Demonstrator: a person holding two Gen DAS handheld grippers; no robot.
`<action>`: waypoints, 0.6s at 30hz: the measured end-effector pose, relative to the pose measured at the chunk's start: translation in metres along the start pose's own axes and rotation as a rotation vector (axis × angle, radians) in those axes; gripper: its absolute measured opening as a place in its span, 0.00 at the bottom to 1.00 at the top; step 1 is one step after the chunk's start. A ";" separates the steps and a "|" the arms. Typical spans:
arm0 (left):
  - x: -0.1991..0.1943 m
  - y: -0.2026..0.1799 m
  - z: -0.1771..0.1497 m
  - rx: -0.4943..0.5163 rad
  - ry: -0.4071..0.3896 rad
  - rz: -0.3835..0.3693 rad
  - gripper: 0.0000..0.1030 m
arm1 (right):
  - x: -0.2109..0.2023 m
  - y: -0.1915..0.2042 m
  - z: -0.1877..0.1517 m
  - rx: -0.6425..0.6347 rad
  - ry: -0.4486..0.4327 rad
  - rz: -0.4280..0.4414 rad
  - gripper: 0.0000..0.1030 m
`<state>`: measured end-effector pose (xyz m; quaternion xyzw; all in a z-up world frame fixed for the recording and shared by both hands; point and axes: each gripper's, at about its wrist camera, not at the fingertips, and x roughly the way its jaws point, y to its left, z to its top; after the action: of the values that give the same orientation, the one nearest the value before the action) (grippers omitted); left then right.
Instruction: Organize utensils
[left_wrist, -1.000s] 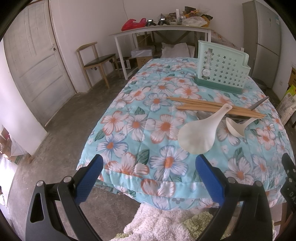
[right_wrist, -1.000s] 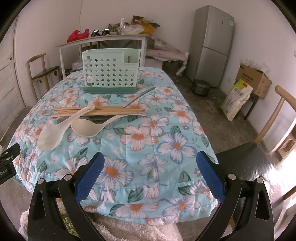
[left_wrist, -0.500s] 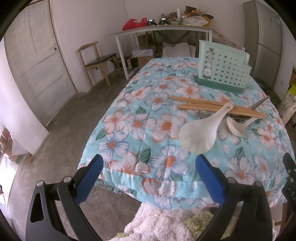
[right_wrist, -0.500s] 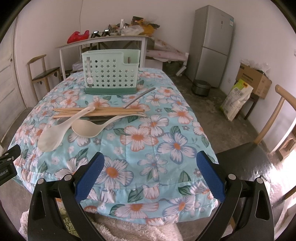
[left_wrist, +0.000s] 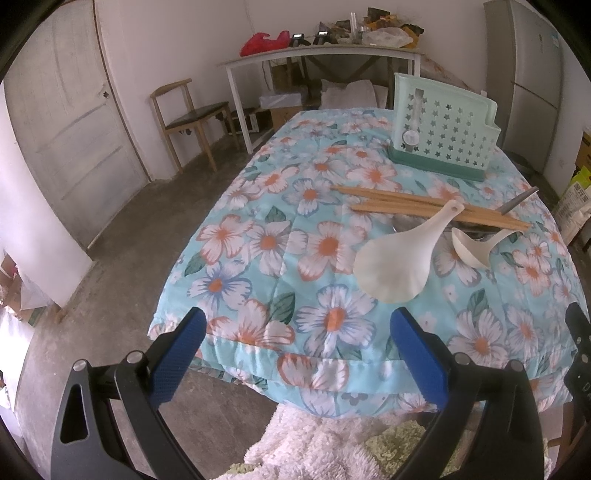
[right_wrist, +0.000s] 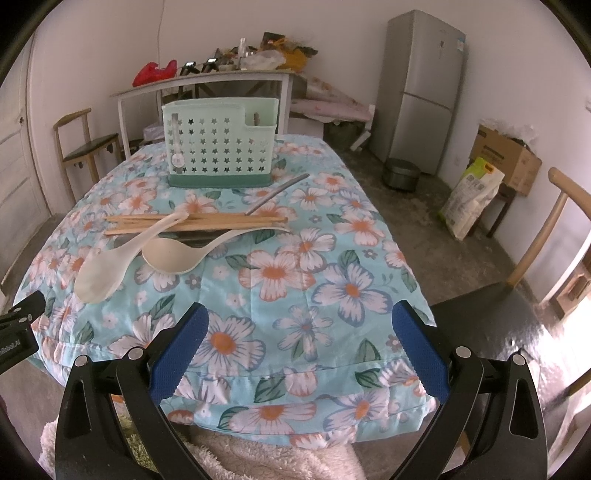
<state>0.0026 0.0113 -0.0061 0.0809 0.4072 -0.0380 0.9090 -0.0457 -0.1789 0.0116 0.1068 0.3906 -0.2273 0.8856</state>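
Both claws, left (left_wrist: 295, 354) and right (right_wrist: 301, 350), spread wide and holding nothing, hovering off the near edge of the desk (right_wrist: 280, 373). Probably best to grab the white rice paddle (right_wrist: 107, 267) by its handle first, then the ladle (right_wrist: 177, 256), chopsticks (right_wrist: 195, 221), metal spoon (right_wrist: 277, 194). Mint utensil caddy (right_wrist: 219, 147) waiting behind the pile. Floral quilt cover, so soft footing. Fridge (right_wrist: 421, 88) and cluttered table (right_wrist: 207, 79) at the back.

Rice paddle (right_wrist: 99, 271) left of ladle (right_wrist: 173, 256), chopsticks (right_wrist: 221, 222) behind, caddy (right_wrist: 221, 147) beyond.
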 end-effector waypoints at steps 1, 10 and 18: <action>0.003 0.000 0.001 -0.001 0.008 -0.006 0.95 | 0.001 0.000 -0.001 -0.005 0.005 0.003 0.92; 0.055 -0.013 0.010 0.047 0.132 -0.060 0.95 | 0.031 0.017 -0.006 -0.063 0.106 0.065 0.92; 0.086 -0.013 0.003 0.013 0.199 -0.120 0.96 | 0.063 0.031 -0.015 -0.089 0.214 0.153 0.92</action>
<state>0.0605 -0.0020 -0.0692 0.0658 0.4993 -0.0866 0.8596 -0.0026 -0.1664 -0.0446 0.1203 0.4831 -0.1291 0.8576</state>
